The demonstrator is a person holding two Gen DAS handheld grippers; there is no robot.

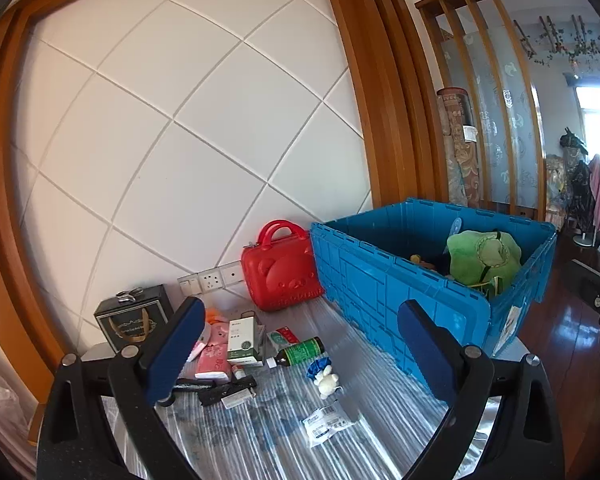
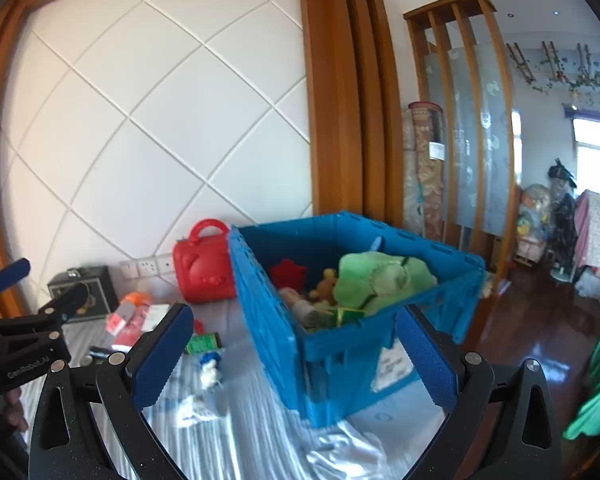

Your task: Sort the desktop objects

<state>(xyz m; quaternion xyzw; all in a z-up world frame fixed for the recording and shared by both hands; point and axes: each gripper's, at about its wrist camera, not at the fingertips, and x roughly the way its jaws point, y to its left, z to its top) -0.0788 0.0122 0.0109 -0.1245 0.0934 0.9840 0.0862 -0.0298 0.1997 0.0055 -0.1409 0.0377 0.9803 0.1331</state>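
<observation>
My left gripper is open with nothing between its blue pads, above the near part of the table. Beyond it lie a dark bottle with a green label, a white and green box, a pink tissue pack, a small white plush toy and a white packet. The blue crate stands to the right and holds a green plush. My right gripper is open and empty in front of the blue crate. The left gripper shows at that view's left edge.
A red bear-face case and a black gift box stand against the white panelled wall. Shiny plastic film covers the table. Right of the crate the table ends and a dark wooden floor lies below. A hand holds the left gripper.
</observation>
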